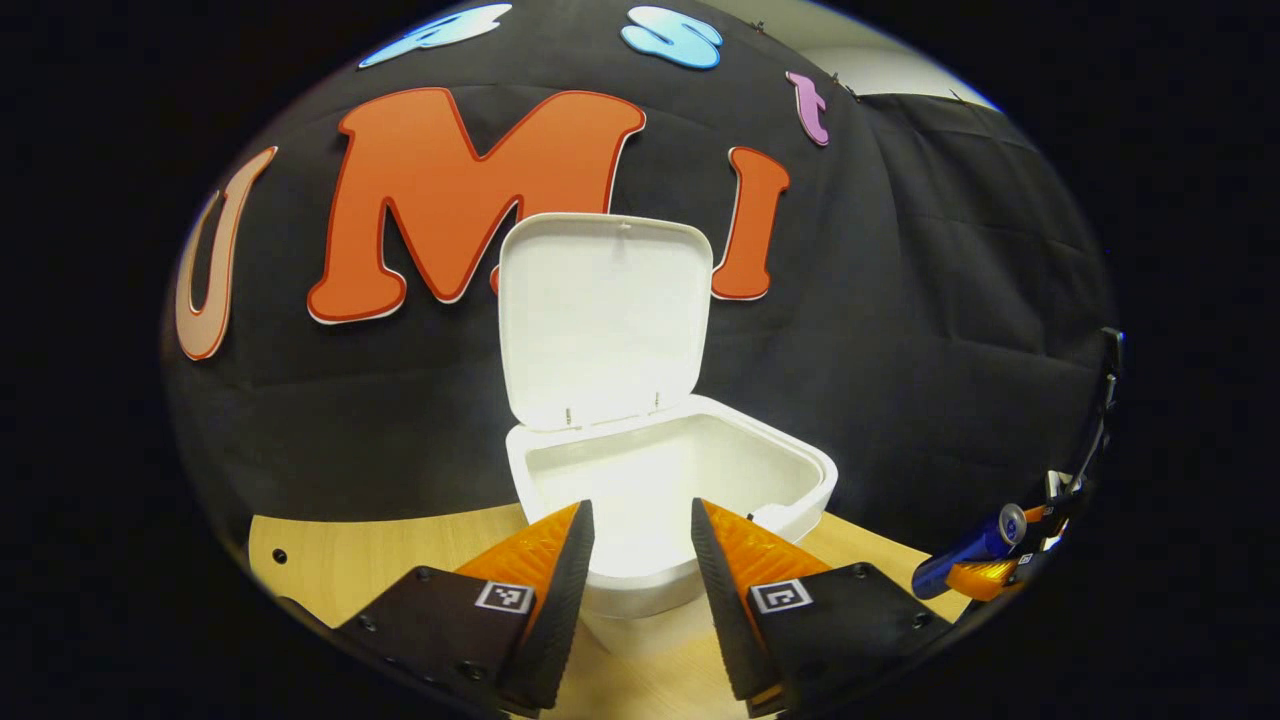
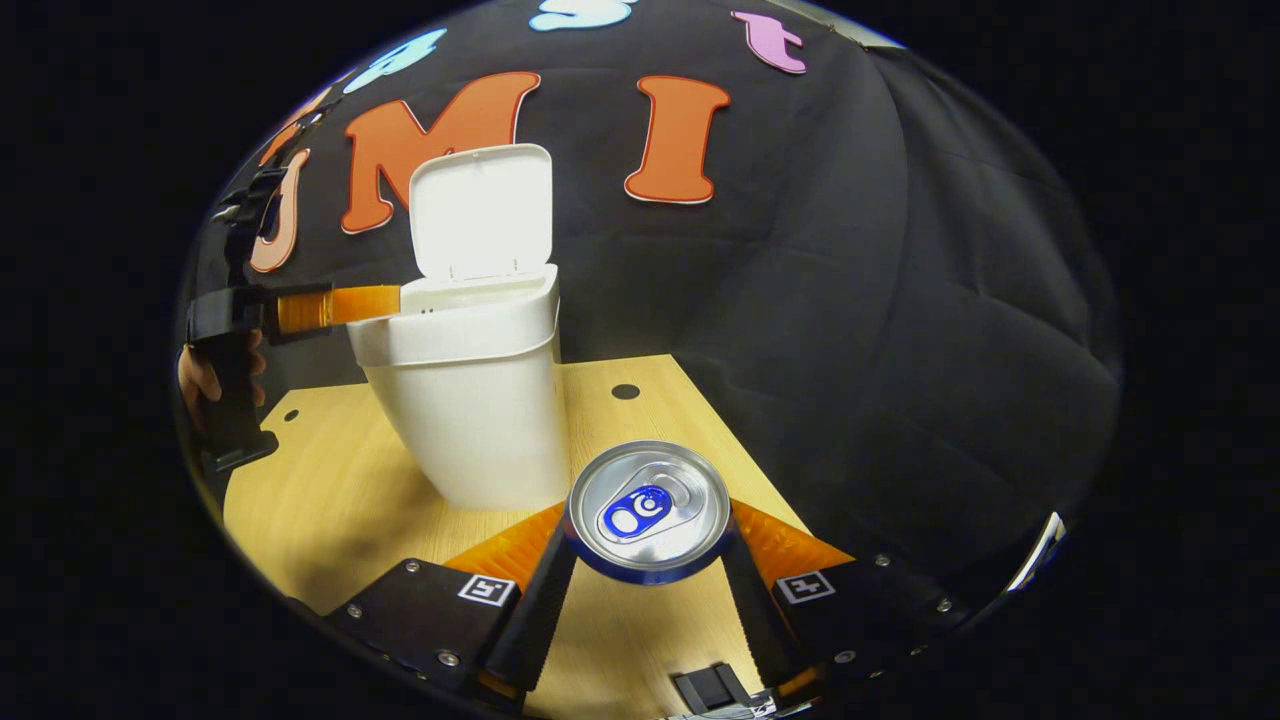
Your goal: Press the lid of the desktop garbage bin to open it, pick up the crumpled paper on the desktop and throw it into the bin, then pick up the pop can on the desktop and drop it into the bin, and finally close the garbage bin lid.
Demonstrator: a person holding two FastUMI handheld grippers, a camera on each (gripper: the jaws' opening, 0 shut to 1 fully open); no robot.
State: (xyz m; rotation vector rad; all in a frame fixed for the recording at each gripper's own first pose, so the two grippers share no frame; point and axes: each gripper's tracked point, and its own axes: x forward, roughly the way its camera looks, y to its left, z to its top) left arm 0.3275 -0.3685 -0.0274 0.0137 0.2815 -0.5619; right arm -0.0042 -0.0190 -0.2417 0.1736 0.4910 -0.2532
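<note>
A: Right claw (image 2: 648,560) pinches the pop can (image 2: 648,512) near its top, above the table (image 2: 330,480).

B: Thin, slick, probably light: gentle squeeze. Left claw (image 1: 642,560) spread before the bin (image 1: 680,500), lid (image 1: 603,318) up.

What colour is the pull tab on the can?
Blue, on a silver top; the pop can shows best in the right gripper view.

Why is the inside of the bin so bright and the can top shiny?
Left gripper view: light washes out the open garbage bin interior to glare. Right gripper view: the pop can lid mirrors light, the bin lid glows, and fisheye bends the tabletop.
</note>
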